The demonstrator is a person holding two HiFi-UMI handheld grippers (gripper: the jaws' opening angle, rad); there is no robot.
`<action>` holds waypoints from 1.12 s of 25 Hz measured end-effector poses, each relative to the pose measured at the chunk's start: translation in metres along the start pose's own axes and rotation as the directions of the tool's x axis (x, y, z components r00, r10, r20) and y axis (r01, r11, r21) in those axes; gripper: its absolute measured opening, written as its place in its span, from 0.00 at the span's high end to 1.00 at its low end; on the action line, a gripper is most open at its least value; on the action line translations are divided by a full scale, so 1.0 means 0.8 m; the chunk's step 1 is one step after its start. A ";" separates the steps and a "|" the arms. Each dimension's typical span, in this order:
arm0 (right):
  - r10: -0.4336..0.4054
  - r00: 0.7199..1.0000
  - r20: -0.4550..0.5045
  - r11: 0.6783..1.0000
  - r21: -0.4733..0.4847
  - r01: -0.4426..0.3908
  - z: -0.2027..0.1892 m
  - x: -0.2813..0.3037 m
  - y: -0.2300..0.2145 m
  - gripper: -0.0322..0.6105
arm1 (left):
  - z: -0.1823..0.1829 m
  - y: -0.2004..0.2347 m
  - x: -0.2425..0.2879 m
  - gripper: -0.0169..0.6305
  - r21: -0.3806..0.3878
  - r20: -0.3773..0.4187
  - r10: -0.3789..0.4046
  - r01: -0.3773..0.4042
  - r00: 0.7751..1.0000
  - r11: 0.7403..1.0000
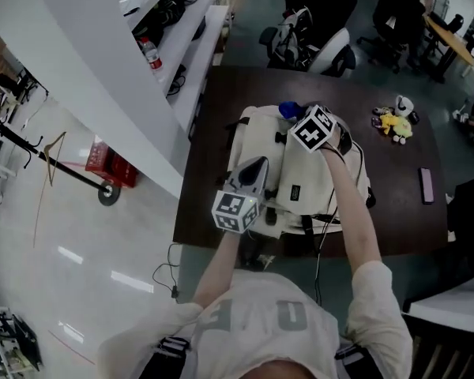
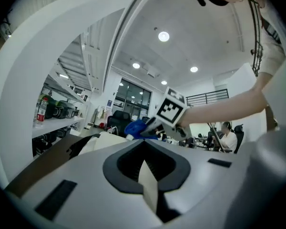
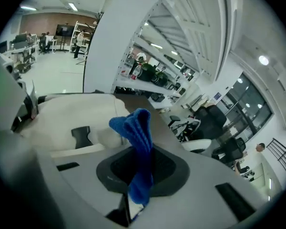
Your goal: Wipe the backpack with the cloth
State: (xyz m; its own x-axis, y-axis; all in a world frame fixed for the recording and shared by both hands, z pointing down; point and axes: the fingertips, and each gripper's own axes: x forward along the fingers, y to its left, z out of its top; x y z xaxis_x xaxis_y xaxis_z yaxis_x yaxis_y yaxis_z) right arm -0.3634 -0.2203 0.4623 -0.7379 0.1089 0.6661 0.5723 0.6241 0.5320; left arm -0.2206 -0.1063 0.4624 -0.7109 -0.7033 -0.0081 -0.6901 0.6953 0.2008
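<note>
A cream backpack lies flat on a dark brown table. My right gripper hovers over the bag's far end, shut on a blue cloth. In the right gripper view the cloth stands up out of the jaws, with the backpack below and to the left. My left gripper sits over the bag's near left part, jaws shut with nothing seen between them. The left gripper view also shows the backpack and the right gripper with the cloth ahead.
A yellow soft toy and a small pink flat object lie on the table's right half. Office chairs stand beyond the far edge. White shelving with a bottle runs along the left. A red crate sits on the floor.
</note>
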 end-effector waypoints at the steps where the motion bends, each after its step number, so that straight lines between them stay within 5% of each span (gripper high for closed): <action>1: 0.029 1.000 -0.012 1.000 -0.003 -0.029 -0.002 0.016 0.015 0.89 | 0.002 0.005 0.002 0.97 -0.015 0.007 0.005 -0.005 1.000 1.000; 16: -0.034 0.999 0.026 0.997 -0.070 0.035 -0.032 -0.038 0.121 0.89 | 0.003 0.007 0.002 0.97 -0.005 -0.001 -0.003 0.003 1.000 1.000; 28: -0.010 1.000 0.001 0.997 -0.074 0.010 -0.063 -0.116 0.233 0.89 | 0.002 -0.030 -0.083 0.97 0.008 -0.002 -0.002 0.002 1.000 1.000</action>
State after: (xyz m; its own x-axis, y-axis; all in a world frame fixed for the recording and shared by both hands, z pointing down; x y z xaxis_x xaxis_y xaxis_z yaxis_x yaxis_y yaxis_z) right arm -0.1703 -0.1535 0.5259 -0.7439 0.1039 0.6601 0.5900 0.5660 0.5758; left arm -0.1572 -0.0764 0.4562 -0.7090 -0.7052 -0.0066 -0.6928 0.6948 0.1931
